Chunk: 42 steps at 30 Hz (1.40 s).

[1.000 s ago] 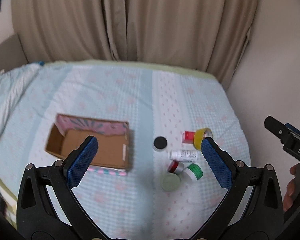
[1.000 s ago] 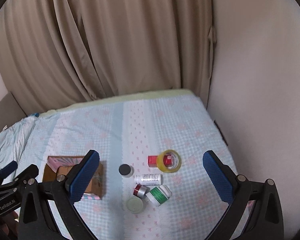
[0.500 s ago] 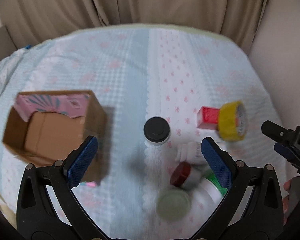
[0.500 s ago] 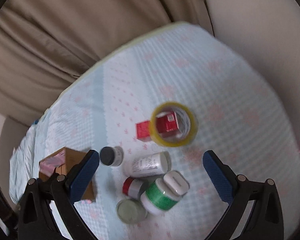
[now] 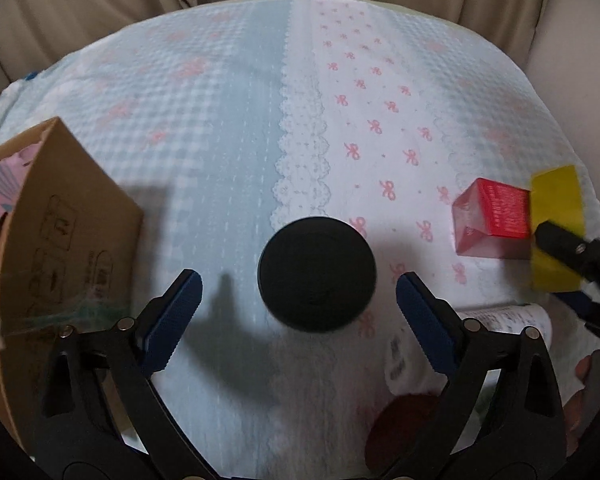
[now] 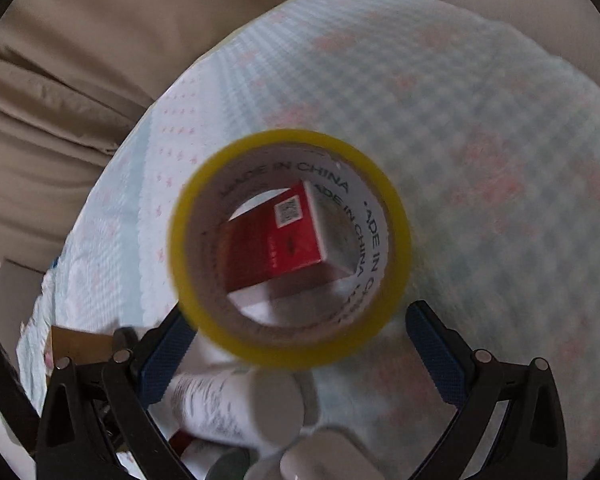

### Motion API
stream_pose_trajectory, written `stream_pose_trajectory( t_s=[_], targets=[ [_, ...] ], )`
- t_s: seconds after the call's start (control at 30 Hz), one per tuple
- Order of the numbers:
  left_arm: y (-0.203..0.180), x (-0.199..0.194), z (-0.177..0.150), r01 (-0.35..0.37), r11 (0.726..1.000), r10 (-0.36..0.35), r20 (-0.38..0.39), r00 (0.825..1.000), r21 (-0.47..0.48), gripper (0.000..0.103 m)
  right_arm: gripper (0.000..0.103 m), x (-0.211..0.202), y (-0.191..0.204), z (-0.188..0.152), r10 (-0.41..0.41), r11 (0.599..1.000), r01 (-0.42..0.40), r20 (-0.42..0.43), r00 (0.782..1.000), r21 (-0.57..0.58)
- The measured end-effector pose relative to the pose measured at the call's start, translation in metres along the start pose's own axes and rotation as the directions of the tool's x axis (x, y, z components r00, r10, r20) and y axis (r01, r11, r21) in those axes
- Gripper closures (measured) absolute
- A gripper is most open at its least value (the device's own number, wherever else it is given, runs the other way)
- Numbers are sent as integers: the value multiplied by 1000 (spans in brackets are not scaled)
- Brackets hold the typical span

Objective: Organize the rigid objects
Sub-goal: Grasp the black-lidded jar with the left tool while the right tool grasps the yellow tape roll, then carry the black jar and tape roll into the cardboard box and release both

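1. Left wrist view: your left gripper [image 5: 296,294] has its fingers spread wide, pinching nothing, and the black-lidded jar [image 5: 317,273] sits upright between the blue pads [image 5: 174,320], touching neither.
2. Beyond the left finger, off to that side, you have the cardboard box [image 5: 56,236], its near corner close to the pad, with a pink patterned flap at its far edge.
3. Past the right finger you see the red box [image 5: 490,218] on the bedspread [image 5: 228,92], and the yellow tape roll [image 5: 556,196] touching its far side. A dark part of your other tool crosses in front of the roll.
4. Just behind the right finger lies a white bottle [image 5: 504,318] on its side; a dark red cap [image 5: 404,428] shows under that finger's arm.
5. Right wrist view: your right gripper [image 6: 300,344] is also spread, closed on nothing. The tape roll [image 6: 292,344] stands on edge between and just ahead of the fingertips; whether the left pad touches it you cannot tell, because of blur.
6. Through the roll's hole you see the red box [image 6: 278,240]; the white bottle [image 6: 236,404] lies near the left finger.
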State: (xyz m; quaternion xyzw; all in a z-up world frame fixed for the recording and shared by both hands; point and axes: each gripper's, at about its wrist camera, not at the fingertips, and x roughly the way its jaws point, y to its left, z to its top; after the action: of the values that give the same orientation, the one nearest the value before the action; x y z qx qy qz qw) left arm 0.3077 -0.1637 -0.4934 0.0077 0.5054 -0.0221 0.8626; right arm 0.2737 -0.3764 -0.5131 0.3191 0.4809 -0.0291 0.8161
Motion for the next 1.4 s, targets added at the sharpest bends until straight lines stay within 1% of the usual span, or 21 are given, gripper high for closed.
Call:
stream_pose_trajectory(
  t_s=[0.07, 0.1, 0.13, 0.17, 0.2, 0.23, 0.3, 0.47, 0.63, 0.97, 1.1, 1.17, 1.33, 1.4],
  targets=[
    [1, 5, 3, 15, 1000, -15, 0, 1000, -1, 11, 0, 0, 2, 3, 1, 1000, -1, 22, 1000, -7],
    [1, 7, 3, 22, 1000, -22, -6, 1000, 0, 17, 0, 0, 3, 5, 1, 1000, -1, 25, 1000, -5],
    [-1, 10, 5, 26, 1000, -26, -16, 1000, 7, 29, 0, 0, 3, 6, 3, 1000, -3, 26, 1000, 2],
    [-2, 13, 5, 28, 1000, -27, -26, 999, 13, 36, 0, 0, 3, 8, 6, 1000, -6, 28, 1000, 9],
    [-4, 16, 5, 37, 999, -36, -40, 999, 18, 50, 0, -1, 3, 9, 6, 1000, -6, 28, 1000, 11],
    [-4, 17, 5, 39, 999, -38, -45, 998, 19, 50, 0, -1, 4, 10, 2, 1000, -2, 27, 1000, 9],
    [-4, 16, 5, 41, 999, -40, -34, 999, 16, 50, 9, -1, 7, 13, 17, 1000, -17, 25, 1000, 2],
    [-3, 15, 5, 50, 999, -50, -29, 998, 4, 50, 10, 2, 14, 16, 4, 1000, -4, 19, 1000, 0],
    [-1, 9, 6, 66, 998, -66, -17, 998, -4, 50, 10, -2, 11, 14, 7, 1000, -7, 27, 1000, -8],
    [2, -37, 9, 100, 995, -99, 60, 993, -13, 50, 11, -34, 5, 9, 14, 1000, -12, 88, 996, -21],
    [7, -70, 14, 113, 993, -110, 100, 989, -28, 50, 11, -58, 14, 10, 34, 998, -27, 126, 991, -58],
    [11, -89, 18, 115, 993, -110, 119, 987, -39, 50, 11, -77, 26, 10, 46, 995, -33, 143, 989, -93],
    [29, -162, 33, 112, 991, -97, 182, 978, -72, 50, 12, -132, 64, 11, 96, 983, -65, 176, 980, -172],
    [39, -194, 38, 105, 991, -86, 210, 974, -81, 50, 13, -160, 84, 11, 131, 974, -91, 187, 974, -206]
  ],
)
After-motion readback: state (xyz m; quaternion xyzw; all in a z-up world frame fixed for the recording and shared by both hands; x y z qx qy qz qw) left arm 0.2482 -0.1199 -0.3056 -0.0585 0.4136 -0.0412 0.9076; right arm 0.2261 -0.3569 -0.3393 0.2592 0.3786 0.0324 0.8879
